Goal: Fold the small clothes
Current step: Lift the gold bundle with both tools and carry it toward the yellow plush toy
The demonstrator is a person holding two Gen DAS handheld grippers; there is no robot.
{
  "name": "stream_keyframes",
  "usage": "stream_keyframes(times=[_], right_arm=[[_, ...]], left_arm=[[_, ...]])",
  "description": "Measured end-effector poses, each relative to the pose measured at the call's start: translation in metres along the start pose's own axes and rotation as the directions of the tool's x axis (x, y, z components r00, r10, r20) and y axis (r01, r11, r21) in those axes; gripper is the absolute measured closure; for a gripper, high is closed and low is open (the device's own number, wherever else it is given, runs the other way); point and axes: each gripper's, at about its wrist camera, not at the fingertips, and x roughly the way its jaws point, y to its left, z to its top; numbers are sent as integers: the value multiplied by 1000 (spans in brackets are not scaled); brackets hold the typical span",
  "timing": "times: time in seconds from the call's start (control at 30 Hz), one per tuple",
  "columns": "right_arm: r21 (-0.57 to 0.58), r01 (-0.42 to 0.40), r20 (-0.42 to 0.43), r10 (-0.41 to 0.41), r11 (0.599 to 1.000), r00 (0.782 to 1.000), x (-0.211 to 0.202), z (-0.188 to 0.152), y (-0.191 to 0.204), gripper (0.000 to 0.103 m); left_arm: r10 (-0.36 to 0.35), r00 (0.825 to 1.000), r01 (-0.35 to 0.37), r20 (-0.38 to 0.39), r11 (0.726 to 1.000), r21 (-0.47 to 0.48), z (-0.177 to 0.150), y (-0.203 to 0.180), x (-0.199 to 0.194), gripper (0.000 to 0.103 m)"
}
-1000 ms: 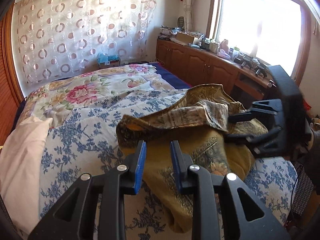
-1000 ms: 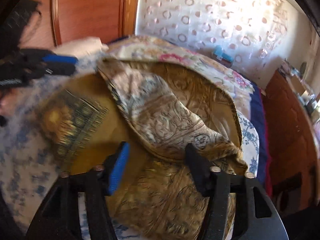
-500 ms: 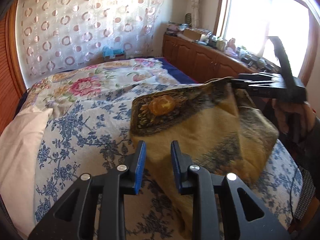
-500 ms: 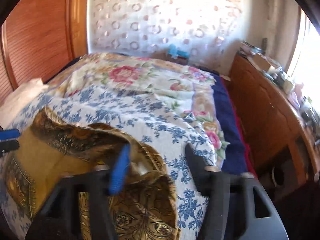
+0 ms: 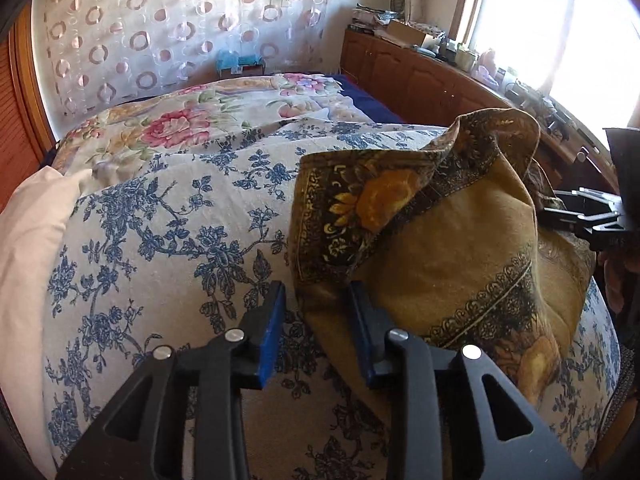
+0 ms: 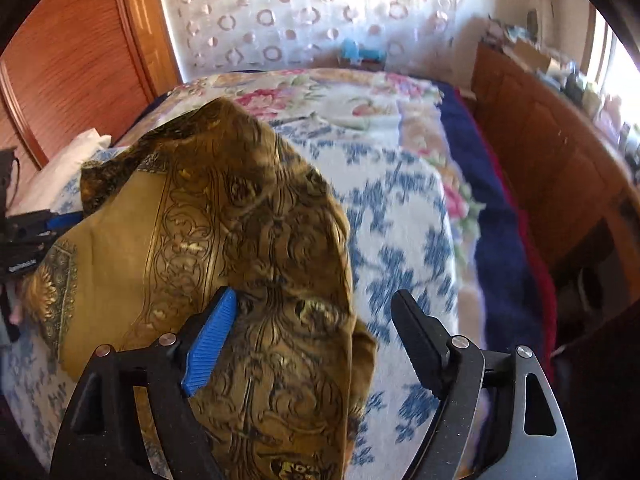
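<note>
A mustard-gold patterned cloth (image 5: 452, 248) with dark floral borders lies bunched on the bed; it also fills the right wrist view (image 6: 248, 240). My left gripper (image 5: 316, 312) is open, its blue pads on either side of the cloth's near-left corner, not clamped. My right gripper (image 6: 312, 320) is wide open with the cloth draped over and between its fingers (image 6: 208, 340). The right gripper shows at the right edge of the left wrist view (image 5: 592, 216), and the left gripper at the left edge of the right wrist view (image 6: 36, 228).
The bed has a blue-and-white floral sheet (image 5: 168, 240) and a pink floral quilt (image 5: 180, 128) farther back. A white pillow (image 5: 28, 240) lies at the left. A wooden cabinet (image 5: 420, 80) with clutter runs under the window. A wooden headboard (image 6: 80, 60) stands behind.
The cloth was lifted and turned over, then dropped back bunched on the bed. The right gripper swung back toward the cloth. The left gripper's jaws widened slightly at the cloth's corner.
</note>
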Motion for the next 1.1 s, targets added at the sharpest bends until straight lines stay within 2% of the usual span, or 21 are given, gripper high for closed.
stream_keyframes(times=[0.17, 0.23, 0.3, 0.4, 0.43, 0.47, 0.57, 0.6, 0.67, 0.73, 0.8, 1.1], right_arm=[[64, -68, -24, 70, 996, 997, 5, -7, -8, 22], [79, -88, -26, 91, 993, 996, 6, -10, -9, 23], [72, -104, -22, 106, 992, 994, 4, -12, -7, 29], [70, -120, -15, 121, 990, 993, 1, -16, -6, 35], [67, -124, -12, 125, 990, 992, 0, -17, -5, 40], [63, -139, -9, 140, 988, 990, -1, -18, -4, 52], [53, -184, -11, 185, 982, 983, 0, -21, 1, 71], [43, -192, -8, 193, 980, 981, -1, -22, 4, 73], [30, -193, 9, 193, 981, 981, -4, -24, 7, 82], [20, -195, 35, 194, 981, 980, -10, -25, 8, 85], [3, -179, 74, 178, 984, 981, -21, -25, 13, 87], [-111, -94, 232, 118, 989, 966, -78, -6, 48, 89]], left_arm=[[7, 1000, -7, -27, 1000, -9, 3, -2, 1, 72], [-35, 998, 33, -58, 999, -33, 5, 2, 0, 72], [-112, 990, 105, -85, 991, -78, 7, 8, -1, 72], [-172, 981, 161, -89, 980, -115, 4, 13, -4, 72], [-183, 979, 172, -86, 978, -122, 3, 13, -4, 72], [-196, 977, 184, -84, 974, -132, 2, 14, -4, 72], [-246, 966, 230, -77, 957, -175, 2, 18, -4, 72], [-262, 962, 246, -72, 952, -184, 1, 18, -4, 73], [-290, 954, 273, -69, 942, -194, 0, 17, -2, 86], [-310, 949, 295, -53, 935, -196, 0, 17, -5, 95], [-336, 942, 327, -15, 925, -193, -1, 16, -15, 98], [-353, 922, 372, 159, 921, -112, 5, 9, -94, 99]])
